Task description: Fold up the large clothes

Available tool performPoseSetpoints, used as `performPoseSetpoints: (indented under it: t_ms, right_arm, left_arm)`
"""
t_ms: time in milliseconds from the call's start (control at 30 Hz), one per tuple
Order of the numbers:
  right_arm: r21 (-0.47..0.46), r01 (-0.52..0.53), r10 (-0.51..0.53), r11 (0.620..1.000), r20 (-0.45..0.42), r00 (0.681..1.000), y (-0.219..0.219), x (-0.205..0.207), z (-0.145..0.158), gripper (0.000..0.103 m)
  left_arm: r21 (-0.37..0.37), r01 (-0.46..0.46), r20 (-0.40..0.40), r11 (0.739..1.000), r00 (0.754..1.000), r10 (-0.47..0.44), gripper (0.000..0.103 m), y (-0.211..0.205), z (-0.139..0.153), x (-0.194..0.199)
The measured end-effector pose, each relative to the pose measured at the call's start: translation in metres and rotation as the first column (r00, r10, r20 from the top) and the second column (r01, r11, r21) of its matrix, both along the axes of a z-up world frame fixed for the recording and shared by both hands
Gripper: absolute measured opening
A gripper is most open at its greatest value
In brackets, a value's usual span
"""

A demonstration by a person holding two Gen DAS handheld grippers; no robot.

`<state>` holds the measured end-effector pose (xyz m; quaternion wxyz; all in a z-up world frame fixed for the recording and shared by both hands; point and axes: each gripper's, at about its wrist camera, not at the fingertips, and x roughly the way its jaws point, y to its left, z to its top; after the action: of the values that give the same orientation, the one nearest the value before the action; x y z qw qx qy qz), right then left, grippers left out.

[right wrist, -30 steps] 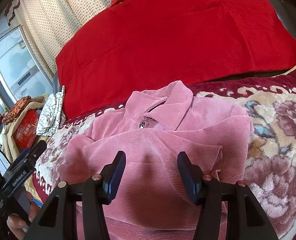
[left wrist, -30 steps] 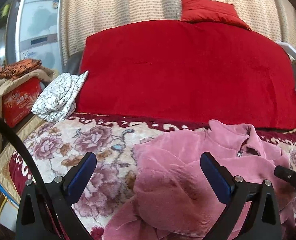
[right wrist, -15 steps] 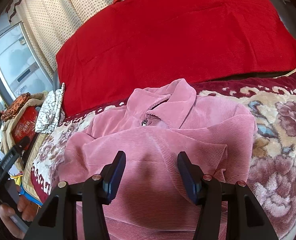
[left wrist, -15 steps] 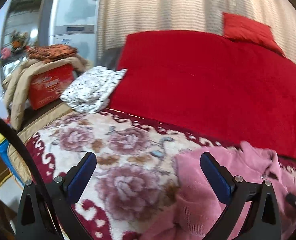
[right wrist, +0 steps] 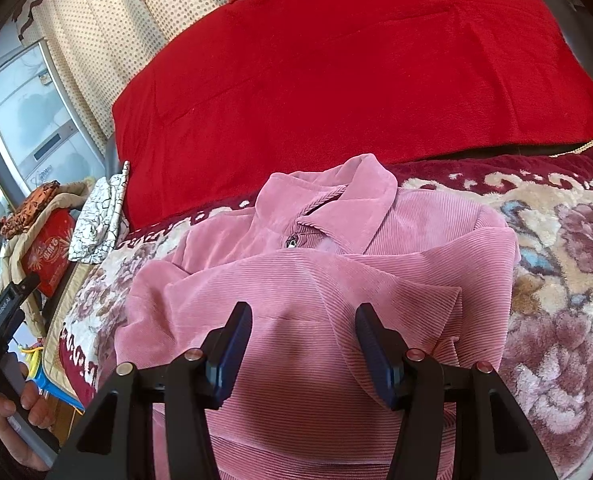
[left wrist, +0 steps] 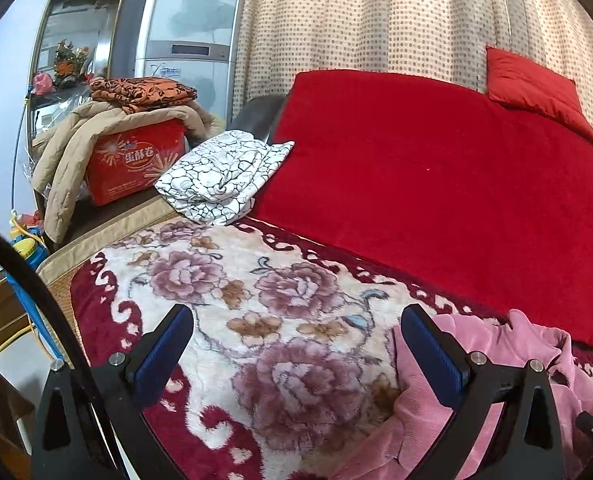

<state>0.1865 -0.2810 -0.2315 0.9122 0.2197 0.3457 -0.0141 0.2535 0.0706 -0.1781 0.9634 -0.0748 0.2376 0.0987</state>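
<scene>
Pink jacket [right wrist: 316, 280] — lying on flowered blanket [left wrist: 256, 280], sleeves folded in. Left tongs [left wrist: 296, 354]: released, swung away leftward over bare blanket. Right tongs [right wrist: 304, 344]: released, still above jacket — bottom fold likely next.

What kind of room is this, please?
Probably a home bedroom or living room: a floral blanket covers a bed or sofa, with a red cushion, curtains and a fridge behind.
</scene>
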Motion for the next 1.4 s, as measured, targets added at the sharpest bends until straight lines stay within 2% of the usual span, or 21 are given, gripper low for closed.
performPoseSetpoints:
  t_ms: [233, 633, 1167, 1300, 1400]
  right_arm:
    - [0.000, -0.001, 0.001, 1.000, -0.001, 1.000, 0.000, 0.000, 0.000, 0.059]
    - [0.005, -0.003, 0.003, 1.000, -0.002, 1.000, -0.001, 0.002, -0.001, 0.059]
    - [0.008, -0.004, 0.004, 1.000, 0.000, 1.000, -0.001, 0.001, 0.000, 0.059]
    - [0.006, -0.003, 0.003, 1.000, 0.002, 1.000, -0.001, 0.001, 0.000, 0.059]
    - [0.017, -0.009, 0.010, 1.000, -0.010, 1.000, -0.002, 0.004, -0.003, 0.059]
  left_arm:
    - [0.002, -0.019, 0.015, 1.000, 1.000, 0.019, 0.103, 0.006, 0.003, -0.003]
    - [0.045, 0.057, -0.033, 0.997, 0.998, -0.055, 0.103, -0.013, -0.004, 0.000]
    - [0.047, 0.065, -0.029, 0.997, 0.998, -0.064, 0.103, -0.018, -0.004, -0.002]
    - [0.039, 0.129, -0.081, 0.991, 0.989, -0.126, 0.103, -0.028, -0.012, 0.005]
    - [0.022, 0.216, -0.207, 0.976, 0.956, -0.207, 0.103, -0.047, -0.035, 0.023]
